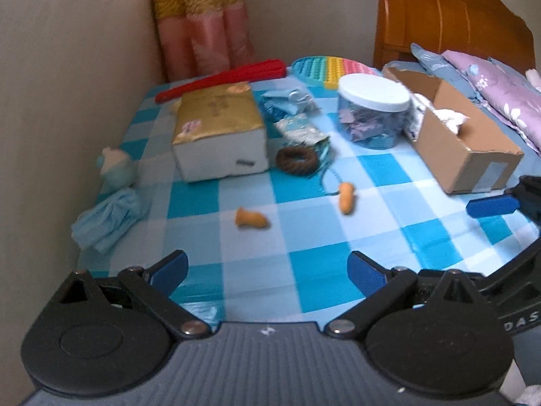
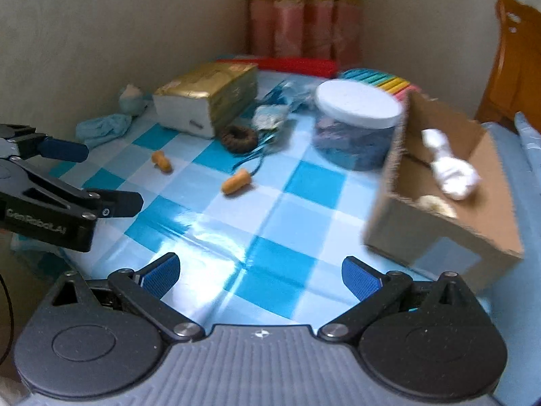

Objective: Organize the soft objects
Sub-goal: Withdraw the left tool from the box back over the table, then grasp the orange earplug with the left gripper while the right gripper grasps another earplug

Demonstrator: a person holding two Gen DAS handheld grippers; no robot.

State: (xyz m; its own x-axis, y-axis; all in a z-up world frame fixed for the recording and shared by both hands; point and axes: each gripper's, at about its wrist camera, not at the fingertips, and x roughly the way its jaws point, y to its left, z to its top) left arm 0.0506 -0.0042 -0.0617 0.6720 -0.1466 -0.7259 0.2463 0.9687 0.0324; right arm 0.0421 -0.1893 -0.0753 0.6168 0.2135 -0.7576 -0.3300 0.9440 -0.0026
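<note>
From the left wrist, the left gripper point(image 1: 267, 272) hangs spread and empty over bare blue-checked tablecloth point(image 1: 314, 270), two orange foam earplugs point(image 1: 252, 218) lying loose ahead and the open brown cardboard box point(image 1: 473, 155) at the right edge. From the right wrist, the right gripper point(image 2: 260, 275) is likewise spread wide and empty, the box point(image 2: 439, 233) just beside its right finger holding a white soft toy point(image 2: 449, 165), with open cloth between it and the earplugs point(image 2: 235, 182).

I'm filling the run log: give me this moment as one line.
left tongs: open, empty | right tongs: open, empty | two orange earplugs loose on checked cloth | white soft item in cardboard box
</note>
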